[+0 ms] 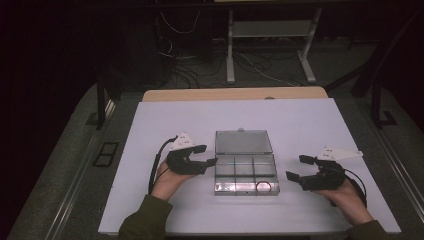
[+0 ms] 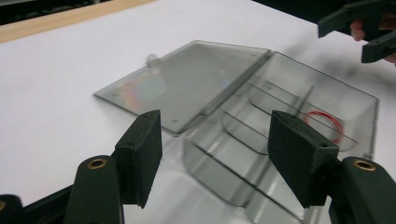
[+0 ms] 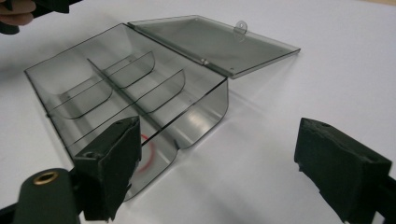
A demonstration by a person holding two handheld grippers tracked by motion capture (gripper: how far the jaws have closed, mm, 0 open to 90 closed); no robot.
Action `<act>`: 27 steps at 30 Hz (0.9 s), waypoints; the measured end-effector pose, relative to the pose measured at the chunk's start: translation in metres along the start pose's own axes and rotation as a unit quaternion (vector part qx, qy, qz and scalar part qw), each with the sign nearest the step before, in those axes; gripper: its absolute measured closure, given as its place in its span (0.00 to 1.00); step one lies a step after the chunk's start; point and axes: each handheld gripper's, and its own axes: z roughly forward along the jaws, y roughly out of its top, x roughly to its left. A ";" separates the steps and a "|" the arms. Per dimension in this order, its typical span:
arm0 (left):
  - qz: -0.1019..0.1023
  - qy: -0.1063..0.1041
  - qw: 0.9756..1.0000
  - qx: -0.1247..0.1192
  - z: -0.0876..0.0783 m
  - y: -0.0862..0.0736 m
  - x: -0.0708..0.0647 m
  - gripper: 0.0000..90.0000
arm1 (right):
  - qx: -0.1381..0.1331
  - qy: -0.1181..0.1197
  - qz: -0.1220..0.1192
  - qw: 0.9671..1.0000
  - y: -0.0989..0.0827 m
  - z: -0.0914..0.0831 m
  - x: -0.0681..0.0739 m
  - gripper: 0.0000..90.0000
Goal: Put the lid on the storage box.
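Box [image 1: 245,172], clear and lid-open, lies mid-desk [image 1: 150,130], long axis from 9 to 3 o'clock. Left gripper [image 1: 207,155], nearer, sits at its 9 o'clock, jaws parted and empty. Right gripper [image 1: 296,168] stands off at 3 o'clock, open, empty. Red ring [image 1: 263,187] rests at the box's 5 o'clock.

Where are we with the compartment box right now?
Done: the clear smoky plastic compartment box lies open, hinged lid flat on the white table, a red ring in its near right compartment. In hand: nothing; left gripper and right gripper both open, flanking it. Left: probably closing the lid.
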 end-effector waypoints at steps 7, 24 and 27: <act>-0.024 0.026 0.999 -0.012 0.003 0.000 0.017 0.39 | 0.000 0.003 0.009 1.000 0.015 0.010 -0.014 0.16; -0.037 0.064 0.997 0.009 0.031 0.006 0.045 0.53 | 0.003 -0.008 0.030 1.000 0.052 0.045 -0.040 0.33; -0.036 0.066 0.997 0.014 0.038 0.007 0.047 0.58 | 0.005 -0.005 0.028 1.000 0.056 0.053 -0.043 0.37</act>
